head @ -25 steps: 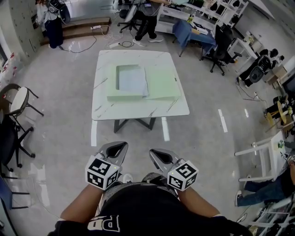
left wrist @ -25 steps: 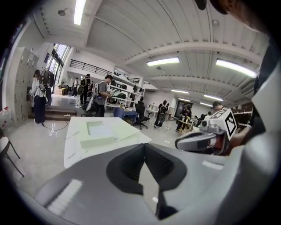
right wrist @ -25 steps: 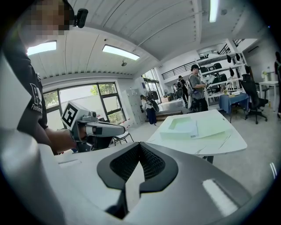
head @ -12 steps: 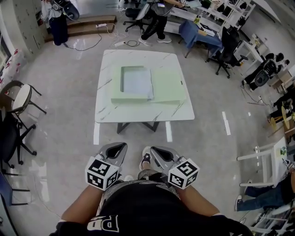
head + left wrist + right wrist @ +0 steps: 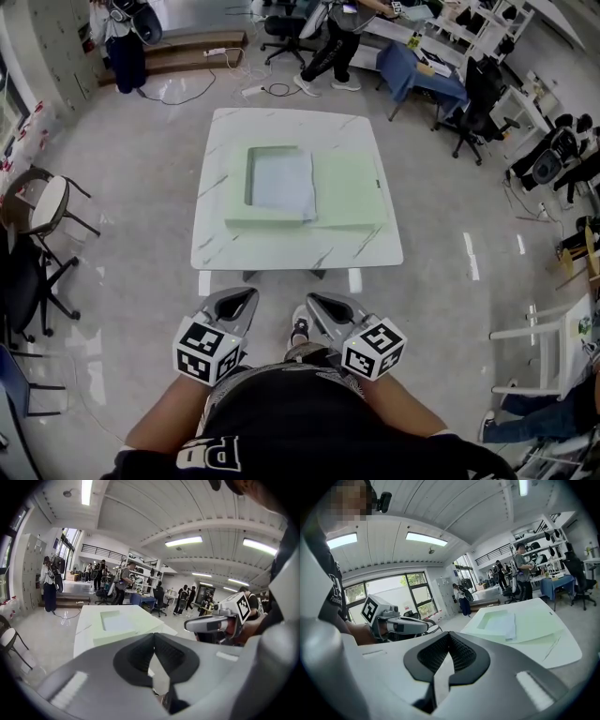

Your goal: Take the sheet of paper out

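A sheet of white paper point(image 5: 283, 178) lies in the recess of the left half of an open pale green case point(image 5: 349, 192) on a white marble table point(image 5: 281, 244). The sheet also shows in the left gripper view point(image 5: 117, 622) and the right gripper view point(image 5: 504, 622). My left gripper point(image 5: 239, 298) and right gripper point(image 5: 319, 302) are held side by side close to my body, well short of the table's near edge. Both are shut with nothing between their jaws. In each gripper view the other gripper shows off to the side.
A round-seated chair point(image 5: 39, 208) and a black chair point(image 5: 19, 281) stand at the left. A white frame stand point(image 5: 534, 336) is at the right. Office chairs, desks and standing people fill the far side of the room beyond the table. Cables lie on the floor point(image 5: 202, 84).
The table and case have come nearer and lower in the head view as I step toward them. Both grippers stay shut in the same place by my body.
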### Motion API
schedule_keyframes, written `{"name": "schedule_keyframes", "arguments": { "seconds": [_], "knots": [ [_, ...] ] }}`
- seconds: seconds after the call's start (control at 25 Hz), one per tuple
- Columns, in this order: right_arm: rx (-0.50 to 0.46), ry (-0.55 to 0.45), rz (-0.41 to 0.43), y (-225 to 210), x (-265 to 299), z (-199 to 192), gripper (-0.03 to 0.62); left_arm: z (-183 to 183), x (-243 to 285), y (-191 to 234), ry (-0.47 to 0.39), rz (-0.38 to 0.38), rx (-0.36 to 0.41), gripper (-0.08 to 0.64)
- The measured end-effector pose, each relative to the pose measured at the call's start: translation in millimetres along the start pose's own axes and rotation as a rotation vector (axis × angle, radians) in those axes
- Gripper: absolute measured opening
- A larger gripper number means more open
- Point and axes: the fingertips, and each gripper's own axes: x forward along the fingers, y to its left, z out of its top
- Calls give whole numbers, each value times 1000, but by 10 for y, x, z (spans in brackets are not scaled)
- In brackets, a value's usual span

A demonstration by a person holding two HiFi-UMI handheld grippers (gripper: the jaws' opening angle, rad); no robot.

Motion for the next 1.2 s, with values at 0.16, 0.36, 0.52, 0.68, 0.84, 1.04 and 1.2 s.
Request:
{"name": "schedule_keyframes", "arguments": {
  "seconds": [0.16, 0.36, 0.52, 0.68, 0.84, 1.04, 1.2],
  "knots": [
    [-5, -3, 13, -339, 97, 242, 0, 262, 304, 81, -9, 12, 3, 57],
    [-8, 6, 46, -786, 262, 532, 0, 595, 693, 167, -24, 37, -2, 57],
    [-17, 11, 87, -1042, 434, 684, 0, 734, 924, 296, -25, 71, -10, 58],
    [-27, 16, 129, -1311, 590, 837, 0, 863, 1156, 415, -30, 113, -22, 57],
    [-33, 18, 159, -1528, 727, 932, 0, 956, 1334, 521, -41, 147, -25, 57],
    [-31, 36, 180, -1727, 849, 949, 0, 999, 1498, 618, -26, 170, -26, 57],
    [-13, 43, 171, -1833, 904, 952, 0, 1012, 1592, 688, -12, 166, -21, 57]
  ]
}}
